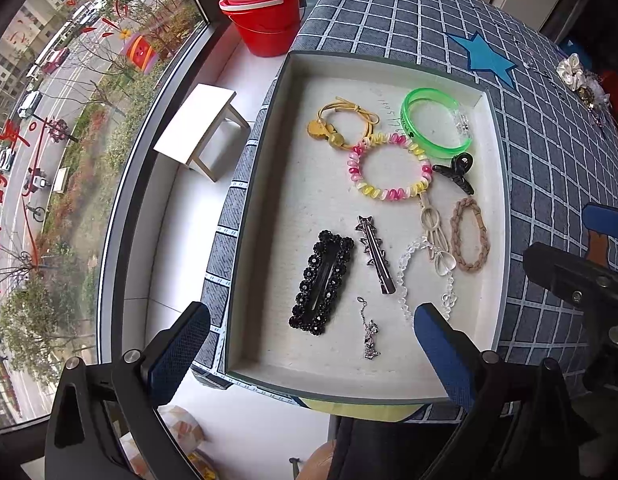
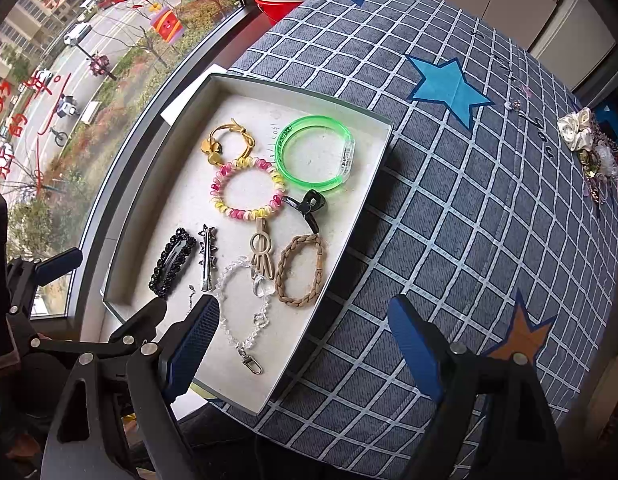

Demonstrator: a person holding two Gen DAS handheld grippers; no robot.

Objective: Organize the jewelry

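Note:
A shallow white tray (image 1: 265, 152) (image 2: 373, 160) on the checked cloth holds several hair and jewelry pieces: a green bangle (image 1: 437, 128) (image 2: 315, 154), a pink-yellow coil tie (image 1: 389, 170) (image 2: 247, 190), a yellow tie (image 1: 341, 128), a black beaded clip (image 1: 323, 282) (image 2: 172, 262), a spiked silver clip (image 1: 375, 254), a brown braided tie (image 1: 469, 234) (image 2: 301, 270), a clear bead bracelet (image 2: 245, 308) and a black claw clip (image 1: 455, 172). My left gripper (image 1: 311, 340) is open and empty over the tray's near edge. My right gripper (image 2: 303, 340) is open and empty above the tray's near right corner.
A pile of loose jewelry with a white fabric scrunchie (image 2: 577, 132) (image 1: 573, 72) lies at the table's far right edge. Red and pink plastic bowls (image 1: 265, 8) and a small white stool (image 1: 201, 128) sit on the windowsill to the left. The right gripper's body (image 1: 581, 280) shows at right.

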